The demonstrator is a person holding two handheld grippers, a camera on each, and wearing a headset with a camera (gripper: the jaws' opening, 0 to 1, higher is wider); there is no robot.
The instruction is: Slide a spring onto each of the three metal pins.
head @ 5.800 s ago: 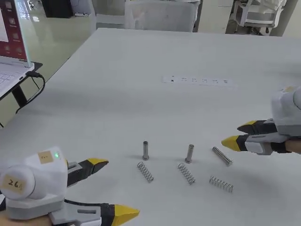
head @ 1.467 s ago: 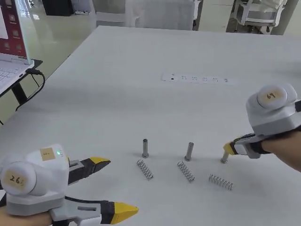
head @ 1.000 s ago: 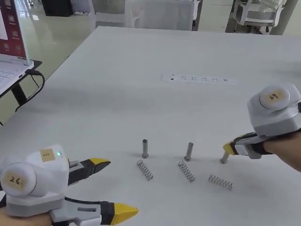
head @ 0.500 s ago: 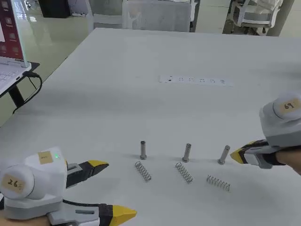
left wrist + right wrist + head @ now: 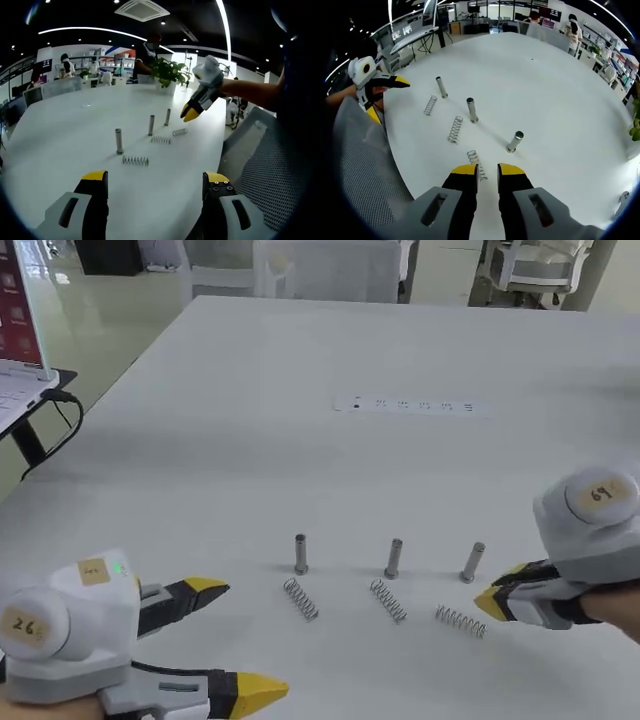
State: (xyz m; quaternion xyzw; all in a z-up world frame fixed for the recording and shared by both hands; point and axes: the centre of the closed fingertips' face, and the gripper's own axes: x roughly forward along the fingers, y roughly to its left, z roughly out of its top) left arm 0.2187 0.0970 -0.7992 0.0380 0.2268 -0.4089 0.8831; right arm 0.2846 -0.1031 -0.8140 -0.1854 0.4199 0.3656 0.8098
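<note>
Three metal pins stand upright in a row on the white table: left pin (image 5: 301,553), middle pin (image 5: 394,558), right pin (image 5: 473,562). A spring lies flat in front of each: left spring (image 5: 300,599), middle spring (image 5: 388,601), right spring (image 5: 460,620). My right gripper (image 5: 497,602) hovers just right of the right spring, jaws narrowly open and empty. In the right gripper view that spring (image 5: 476,164) lies just ahead of the right gripper (image 5: 487,172), with the right pin (image 5: 515,141) beyond. My left gripper (image 5: 235,640) rests wide open at the near left.
A white power strip (image 5: 408,406) lies farther back on the table (image 5: 300,440). A laptop (image 5: 15,330) with a cable sits on a stand past the table's left edge. Chairs stand beyond the far edge.
The right gripper stood the third pin upright, let go of it and drew back toward me, down beside the right spring. The left gripper has stayed put.
</note>
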